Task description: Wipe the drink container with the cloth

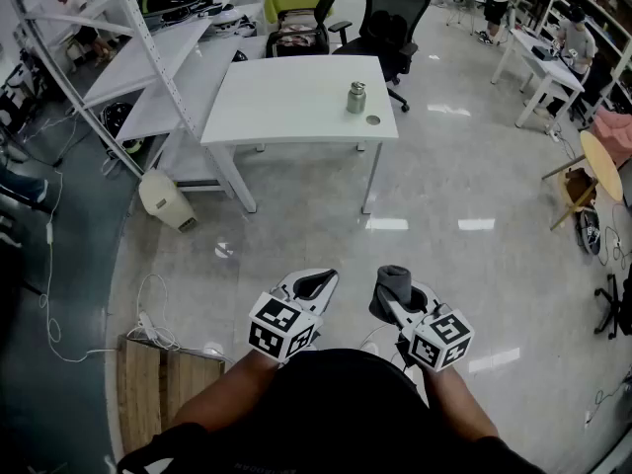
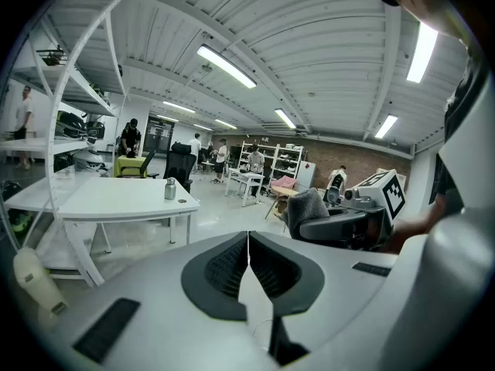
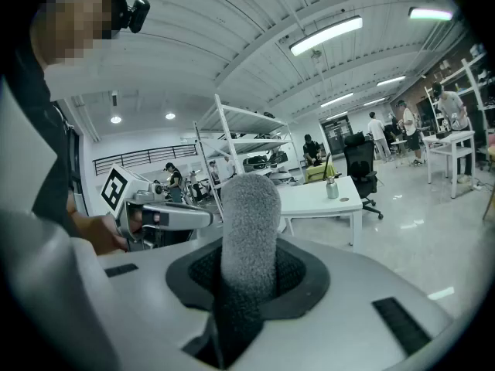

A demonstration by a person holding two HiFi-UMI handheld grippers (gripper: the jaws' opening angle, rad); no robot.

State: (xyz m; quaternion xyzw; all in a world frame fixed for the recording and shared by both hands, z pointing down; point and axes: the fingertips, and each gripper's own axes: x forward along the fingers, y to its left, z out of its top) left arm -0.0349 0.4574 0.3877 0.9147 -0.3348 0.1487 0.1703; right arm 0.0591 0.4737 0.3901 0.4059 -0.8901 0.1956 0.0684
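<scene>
Workshop hall, glossy grey floor, white worktop (image 1: 286, 102) well ahead of the person. Drink container (image 1: 356, 97), a small metal canister, stands upright near the worktop's right front corner; a small round disc (image 1: 372, 120) lies just beside it, possibly its lid, cannot tell. Whether the canister is capped, or holds anything, cannot be made out from here. Left gripper (image 1: 321, 282): fingers (image 2: 223, 268) clenched flush together, nothing between them. Right gripper (image 1: 393, 296): fingers grasping the grey cloth (image 3: 249, 230), which stands up out of them as a bunched roll. Both grippers are held close to the body, side by side, over the floor and well apart from the worktop. Progress, as judged: cloth is in hand, nothing else. Canister is untouched; no wiping has begun. Left to do: approach the worktop, steady the canister (likely with the left), bring the cloth onto its wall and rub.
</scene>
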